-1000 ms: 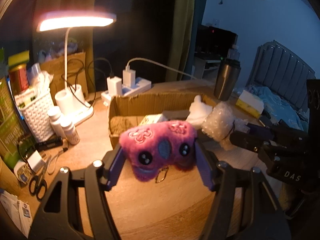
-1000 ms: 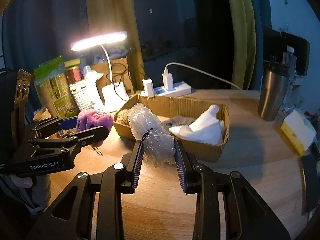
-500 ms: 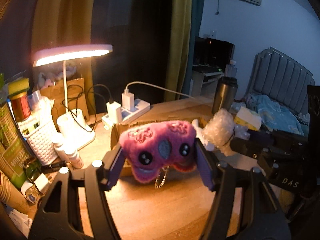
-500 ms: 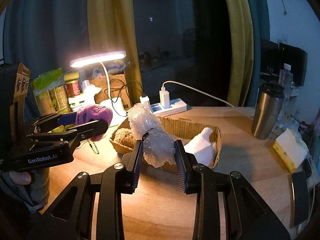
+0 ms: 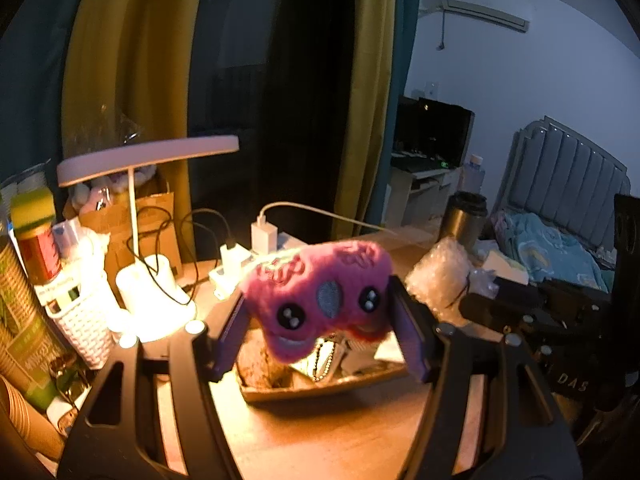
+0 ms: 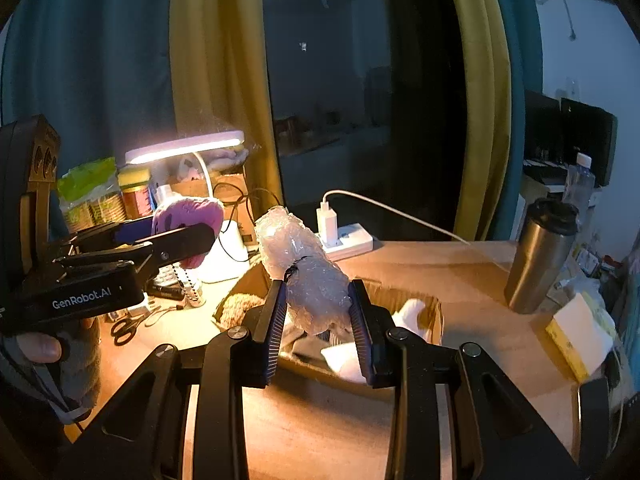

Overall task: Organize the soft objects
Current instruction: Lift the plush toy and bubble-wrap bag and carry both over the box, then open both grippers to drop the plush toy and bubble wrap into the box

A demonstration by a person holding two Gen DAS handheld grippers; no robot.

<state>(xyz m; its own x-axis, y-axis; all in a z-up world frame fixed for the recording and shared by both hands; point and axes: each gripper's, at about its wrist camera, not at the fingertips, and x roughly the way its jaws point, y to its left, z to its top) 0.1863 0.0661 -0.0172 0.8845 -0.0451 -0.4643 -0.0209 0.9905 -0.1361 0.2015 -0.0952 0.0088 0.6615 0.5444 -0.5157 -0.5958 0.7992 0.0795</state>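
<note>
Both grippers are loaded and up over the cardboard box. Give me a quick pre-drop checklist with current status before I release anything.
1. Left gripper grip on the pink plush: ok, clamped between both fingers.
2. Right gripper grip on the bubble wrap bundle: ok, held between both fingers.
3. Both loads lifted off the table: ok.
4. Free room in the cardboard box: cannot tell; a white soft item and a brown one already lie inside.
5. Plush's bead chain clear of the box: cannot tell; it dangles over the box.
6. Grippers apart from each other: ok, a gap shows in the right wrist view.
</note>
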